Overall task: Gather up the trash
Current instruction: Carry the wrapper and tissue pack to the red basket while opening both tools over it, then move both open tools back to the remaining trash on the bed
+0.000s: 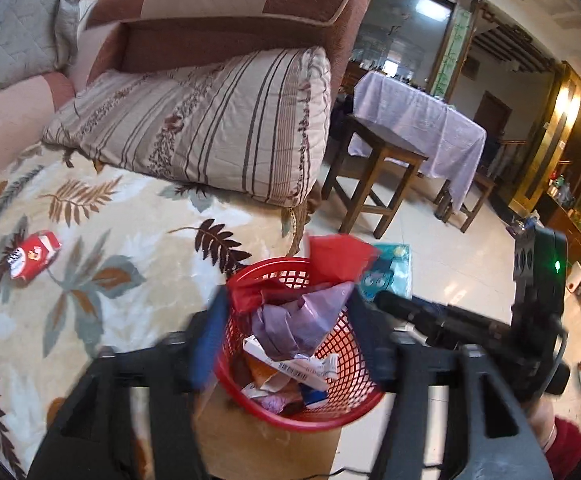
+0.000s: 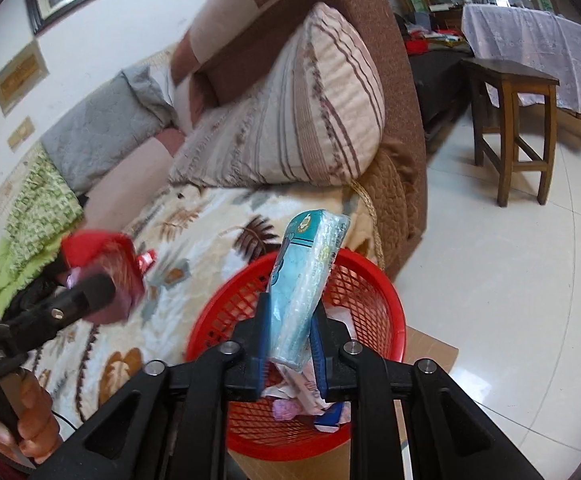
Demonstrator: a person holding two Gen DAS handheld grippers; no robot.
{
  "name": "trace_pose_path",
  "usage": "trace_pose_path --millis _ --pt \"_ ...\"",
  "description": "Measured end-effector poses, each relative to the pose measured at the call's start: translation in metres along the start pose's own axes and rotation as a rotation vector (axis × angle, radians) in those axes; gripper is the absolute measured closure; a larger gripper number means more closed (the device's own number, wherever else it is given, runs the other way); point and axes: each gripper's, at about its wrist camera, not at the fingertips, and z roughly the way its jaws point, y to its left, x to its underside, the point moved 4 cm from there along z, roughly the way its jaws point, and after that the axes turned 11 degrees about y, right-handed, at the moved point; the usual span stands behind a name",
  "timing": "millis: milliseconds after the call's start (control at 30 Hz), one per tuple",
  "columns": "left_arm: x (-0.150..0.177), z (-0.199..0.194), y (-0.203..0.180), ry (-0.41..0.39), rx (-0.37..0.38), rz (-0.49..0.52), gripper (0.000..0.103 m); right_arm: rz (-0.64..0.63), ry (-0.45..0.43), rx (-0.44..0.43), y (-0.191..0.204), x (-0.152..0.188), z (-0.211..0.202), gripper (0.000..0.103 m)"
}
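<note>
A home living room: a brown sofa (image 1: 230, 12) with cushions, a cloth-covered table (image 1: 418, 120) and wooden stool (image 1: 374, 160).

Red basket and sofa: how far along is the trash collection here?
Done: the red basket already holds wrappers and a purple bag. In hand: the right hand-held gripper grips a blue tissue pack over the basket; the left hand-held gripper stands open above it. Left: a red carton on the leaf-print blanket.

Open left claw (image 1: 286, 344) straddles the trash-filled red basket (image 1: 354, 364).
</note>
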Motion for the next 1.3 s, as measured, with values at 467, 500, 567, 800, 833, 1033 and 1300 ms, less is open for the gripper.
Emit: trace_pose_path --millis 467,500,567,800,833,1033,1300 --pt "0.048 -0.051 0.085 -0.005 -0.089 -0.167 0.033 -0.027 0.007 -0.053 0.031 0.009 -0.002 0.051" --pt "0.056 -0.058 0.093 0.000 -0.113 -0.172 0.033 -0.052 0.016 -0.067 0.045 0.011 -0.002 0.051" --pt "0.071 -0.071 0.110 0.000 -0.166 -0.184 0.033 -0.103 0.030 -0.089 0.069 0.015 0.001 0.051" --pt "0.121 -0.131 0.184 -0.031 -0.266 -0.324 0.033 -0.244 0.073 -0.164 0.157 0.022 0.013 0.045" --pt "0.128 -0.142 0.198 -0.038 -0.284 -0.351 0.033 -0.260 0.082 -0.168 0.170 0.022 0.015 0.045" --pt "0.152 -0.194 0.257 -0.089 -0.358 -0.459 0.033 -0.323 0.130 -0.216 0.241 0.015 0.028 0.042" --pt "0.134 -0.206 0.334 -0.098 -0.440 -0.524 0.032 -0.253 0.162 -0.301 0.321 -0.019 0.080 0.035"
